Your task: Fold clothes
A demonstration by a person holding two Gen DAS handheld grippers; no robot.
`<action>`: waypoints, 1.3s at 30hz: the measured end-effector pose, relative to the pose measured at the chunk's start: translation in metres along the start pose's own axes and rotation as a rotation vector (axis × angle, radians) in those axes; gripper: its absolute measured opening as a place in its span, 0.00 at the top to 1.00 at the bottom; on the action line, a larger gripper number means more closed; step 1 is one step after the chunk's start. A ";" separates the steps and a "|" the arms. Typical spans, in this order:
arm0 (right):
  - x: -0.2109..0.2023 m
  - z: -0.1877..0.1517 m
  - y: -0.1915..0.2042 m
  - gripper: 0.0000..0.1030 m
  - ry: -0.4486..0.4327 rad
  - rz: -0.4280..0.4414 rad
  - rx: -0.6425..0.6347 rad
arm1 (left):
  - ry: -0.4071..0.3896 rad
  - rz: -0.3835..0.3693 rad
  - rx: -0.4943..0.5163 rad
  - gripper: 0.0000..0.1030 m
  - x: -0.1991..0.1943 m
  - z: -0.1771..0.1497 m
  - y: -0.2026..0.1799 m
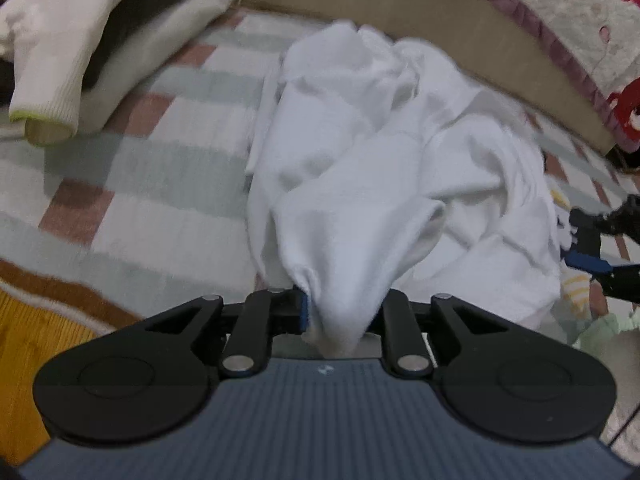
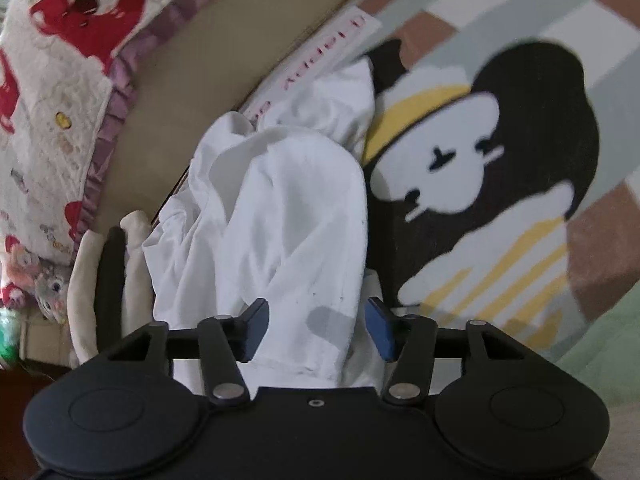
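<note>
A crumpled white garment lies on a striped rug. My left gripper is shut on a bunched edge of it, and the cloth rises in a taut ridge into the jaws. My right gripper stands open, and a hemmed part of the same white garment lies loose between its blue pads without being pressed. In the left wrist view the right gripper shows at the garment's right edge.
A pile of cream and dark clothes sits at the far left on the striped rug. A tan bed side with a red-patterned quilt borders the rug. A cartoon dog design covers the rug beside the garment.
</note>
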State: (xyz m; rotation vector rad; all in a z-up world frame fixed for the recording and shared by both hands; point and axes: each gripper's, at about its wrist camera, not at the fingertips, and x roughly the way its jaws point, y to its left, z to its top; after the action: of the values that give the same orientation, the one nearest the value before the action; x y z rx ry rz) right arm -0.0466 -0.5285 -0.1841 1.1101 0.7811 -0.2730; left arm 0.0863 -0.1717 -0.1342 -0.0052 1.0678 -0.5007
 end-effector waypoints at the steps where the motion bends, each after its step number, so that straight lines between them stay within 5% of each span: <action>1: 0.003 0.000 -0.002 0.40 0.009 0.000 0.018 | 0.023 0.000 -0.006 0.79 0.001 -0.001 0.002; 7: 0.008 -0.008 0.008 0.40 -0.044 0.016 -0.042 | 0.028 -0.033 -0.038 0.78 -0.010 -0.001 0.014; 9: 0.012 -0.012 0.016 0.60 -0.050 0.012 -0.102 | -0.009 -0.062 -0.045 0.79 -0.018 0.002 0.015; 10: 0.013 -0.016 0.023 0.91 -0.055 -0.002 -0.155 | -0.034 -0.082 -0.052 0.79 -0.022 0.003 0.017; 12: 0.012 -0.024 0.040 0.96 -0.077 -0.050 -0.275 | -0.090 -0.133 -0.075 0.79 -0.030 0.005 0.021; 15: -0.005 -0.036 0.067 0.96 -0.172 -0.165 -0.462 | -0.157 -0.157 -0.120 0.78 -0.040 0.010 0.028; 21: -0.047 -0.052 0.099 0.97 -0.339 -0.633 -0.824 | -0.306 -0.141 -0.271 0.78 -0.065 0.010 0.049; 25: -0.064 -0.039 0.087 0.98 -0.301 -0.524 -0.667 | -0.361 -0.091 -0.261 0.78 -0.074 0.012 0.054; 28: -0.070 -0.055 0.093 0.97 -0.312 -0.556 -0.765 | -0.306 -0.145 -0.252 0.77 -0.063 0.015 0.057; 33: -0.093 -0.076 0.090 0.98 -0.287 -0.476 -0.761 | -0.252 -0.154 -0.109 0.75 -0.042 0.016 0.028; 39: -0.129 -0.075 0.094 0.97 -0.418 -0.501 -0.797 | -0.284 -0.185 0.086 0.54 -0.026 0.024 -0.026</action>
State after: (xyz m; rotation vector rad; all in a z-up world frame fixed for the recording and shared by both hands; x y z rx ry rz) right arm -0.1172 -0.4432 -0.0462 0.0838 0.6814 -0.5346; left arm 0.0860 -0.1897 -0.0943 -0.0978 0.7709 -0.6911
